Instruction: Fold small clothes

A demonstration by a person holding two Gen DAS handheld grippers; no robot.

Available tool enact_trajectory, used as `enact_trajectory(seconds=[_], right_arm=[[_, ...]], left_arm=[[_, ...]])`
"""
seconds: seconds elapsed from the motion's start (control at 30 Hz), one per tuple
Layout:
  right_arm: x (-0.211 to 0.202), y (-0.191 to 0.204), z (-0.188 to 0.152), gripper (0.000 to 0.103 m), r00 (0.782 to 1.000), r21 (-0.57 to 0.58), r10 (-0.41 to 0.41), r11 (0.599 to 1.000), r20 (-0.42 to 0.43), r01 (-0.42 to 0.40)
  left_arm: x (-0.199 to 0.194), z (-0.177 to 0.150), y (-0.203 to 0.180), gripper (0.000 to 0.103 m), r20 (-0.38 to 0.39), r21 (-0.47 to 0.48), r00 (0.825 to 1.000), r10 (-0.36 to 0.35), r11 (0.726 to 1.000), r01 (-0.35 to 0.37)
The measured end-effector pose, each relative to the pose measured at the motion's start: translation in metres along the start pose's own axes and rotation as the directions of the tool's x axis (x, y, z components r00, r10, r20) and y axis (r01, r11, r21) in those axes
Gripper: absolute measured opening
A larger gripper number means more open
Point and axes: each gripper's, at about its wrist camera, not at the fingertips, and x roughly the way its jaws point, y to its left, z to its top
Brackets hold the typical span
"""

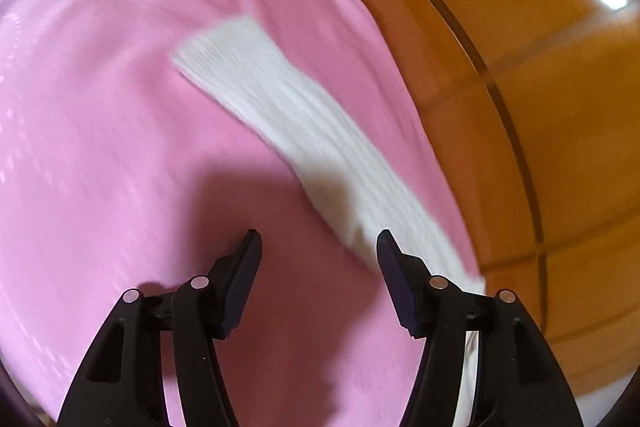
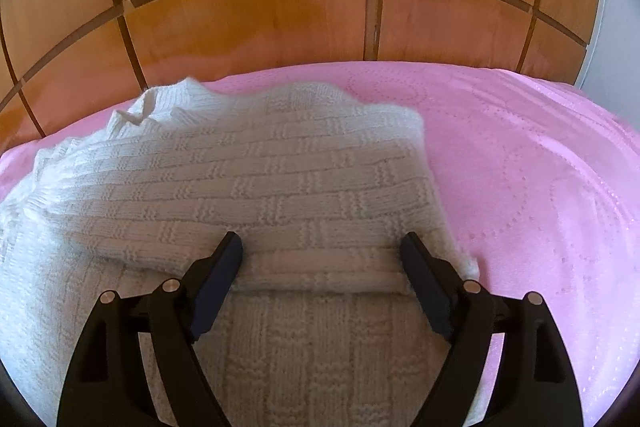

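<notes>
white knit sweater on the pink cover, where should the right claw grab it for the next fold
Probably the folded edge of the white knit sweater that runs straight across between the open right claw. Come from above, pinching both layers near the right-hand corner, where the knit ends cleanly on the pink cover.

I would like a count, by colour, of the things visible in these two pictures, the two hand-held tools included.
White: 1, the knitted garment
Pink: 1, the bed cover
Black: 2, the left tool and the right tool
Brown: 1, the wooden panelling
Total: 5
</notes>
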Motion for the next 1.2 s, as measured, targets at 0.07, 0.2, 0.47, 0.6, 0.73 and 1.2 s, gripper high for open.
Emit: enact_trajectory(seconds=[0.07,0.2,0.47,0.6,0.73,1.2], right_arm=[[0.000,0.001,0.000,0.082,1.000,-0.005,-0.010,1.000,0.001,0.010],[-0.001,0.003,-0.001,0.084,1.000,-0.011,-0.027,1.000,0.002,0.027],[0.000,0.005,-0.001,0.085,0.999,-0.019,-0.047,0.999,0.002,0.047],[0.000,0.005,-0.001,0.085,0.999,-0.021,-0.051,0.998,0.003,0.051],[-0.001,0.004,0.000,0.085,0.999,-0.019,-0.047,0.999,0.003,0.047],[-0.002,-0.001,0.000,0.085,1.000,-0.004,-0.019,1.000,0.004,0.019]], left_arm=[[0.003,0.013,0.006,0.059,0.012,-0.034,1.000,0.000,0.999,0.001],[0.009,0.046,0.024,0.042,0.020,-0.120,1.000,0.007,0.993,-0.004],[0.022,0.066,0.003,0.006,0.032,-0.041,0.999,0.037,0.999,-0.036],[0.008,0.037,-0.047,0.006,0.003,0.151,0.998,-0.055,0.987,0.054],[0.005,-0.018,-0.110,0.006,-0.083,0.345,0.987,-0.135,0.926,0.155],[0.050,-0.201,-0.210,0.018,-0.368,0.612,0.926,-0.082,0.729,0.308]])
